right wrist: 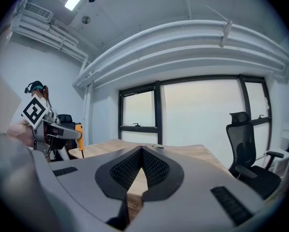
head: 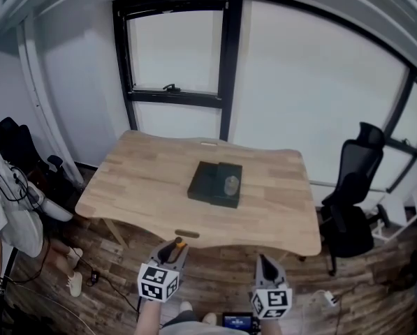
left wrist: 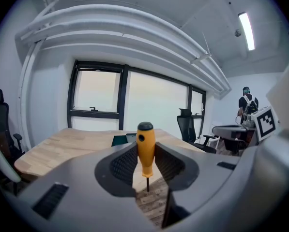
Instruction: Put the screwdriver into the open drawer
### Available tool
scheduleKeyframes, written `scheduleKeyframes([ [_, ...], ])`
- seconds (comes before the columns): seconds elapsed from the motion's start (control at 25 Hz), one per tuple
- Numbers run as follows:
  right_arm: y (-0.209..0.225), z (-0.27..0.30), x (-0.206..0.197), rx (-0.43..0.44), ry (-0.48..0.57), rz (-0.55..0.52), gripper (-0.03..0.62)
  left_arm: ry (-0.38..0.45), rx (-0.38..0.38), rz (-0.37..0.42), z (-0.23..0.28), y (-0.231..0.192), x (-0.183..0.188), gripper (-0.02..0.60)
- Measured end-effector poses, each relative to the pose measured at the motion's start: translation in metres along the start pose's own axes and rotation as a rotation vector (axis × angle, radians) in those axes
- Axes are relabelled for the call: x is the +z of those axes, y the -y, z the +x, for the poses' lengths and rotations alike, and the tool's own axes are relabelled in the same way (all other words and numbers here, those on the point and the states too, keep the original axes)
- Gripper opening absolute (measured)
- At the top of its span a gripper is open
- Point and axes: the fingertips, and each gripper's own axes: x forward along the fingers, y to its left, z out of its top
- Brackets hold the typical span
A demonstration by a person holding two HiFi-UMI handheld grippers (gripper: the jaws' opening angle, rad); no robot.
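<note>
My left gripper (left wrist: 145, 161) is shut on a screwdriver (left wrist: 145, 149) with an orange handle and black cap, held upright with its thin shaft pointing down. In the head view that gripper (head: 174, 248) hovers below the table's near edge, the orange handle (head: 181, 243) just showing. A dark drawer box (head: 216, 183) sits mid-table, its right part open with a pale round object inside. The box appears small and dark (left wrist: 123, 139) in the left gripper view. My right gripper (right wrist: 142, 154) is shut and holds nothing; it hangs (head: 264, 264) to the right, short of the table.
The wooden table (head: 145, 180) stands before a large window. A black office chair (head: 351, 187) is at the right, another chair and a person's clothing (head: 12, 208) at the left. A person (left wrist: 246, 105) stands far right in the left gripper view. Plank floor lies below.
</note>
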Motion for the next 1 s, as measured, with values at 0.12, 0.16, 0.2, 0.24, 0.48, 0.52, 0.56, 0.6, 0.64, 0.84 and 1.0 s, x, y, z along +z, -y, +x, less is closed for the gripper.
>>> scheduleKeyframes([
  [0.12,0.005,0.001,0.0,0.0,0.0,-0.002,-0.003,-0.001,0.006,-0.01,0.003,-0.001,0.001,0.112],
  [0.16,0.006,0.002,0.0,0.001,-0.001,-0.002,-0.003,0.0,0.007,-0.011,0.004,-0.001,0.001,0.112],
  [0.2,0.007,0.003,0.0,0.002,-0.001,-0.003,-0.003,0.002,0.008,-0.012,0.005,-0.001,0.002,0.112],
  [0.24,0.008,0.004,0.0,0.004,0.0,-0.003,-0.003,0.004,0.009,-0.012,0.007,-0.001,0.003,0.112],
  [0.48,0.022,0.017,0.003,-0.003,0.01,0.013,-0.003,0.009,0.019,-0.018,0.024,-0.007,0.009,0.112],
  [0.52,0.024,0.019,0.003,-0.004,0.009,0.014,-0.004,0.008,0.02,-0.015,0.028,-0.008,0.01,0.112],
  [0.56,0.026,0.023,0.003,-0.006,0.008,0.015,-0.003,0.007,0.019,-0.011,0.031,-0.009,0.011,0.112],
  [0.6,0.028,0.026,0.003,-0.009,0.008,0.015,-0.003,0.006,0.017,-0.009,0.034,-0.01,0.013,0.112],
  [0.64,0.03,0.031,0.004,-0.01,0.009,0.016,-0.003,0.004,0.017,-0.008,0.038,-0.012,0.014,0.112],
  [0.84,0.036,0.061,0.003,-0.017,-0.005,0.018,-0.003,-0.001,0.019,-0.013,0.064,-0.031,0.017,0.112],
  [1.0,0.044,0.093,-0.001,-0.034,-0.033,0.022,-0.003,-0.012,0.009,-0.014,0.097,-0.049,0.02,0.112],
])
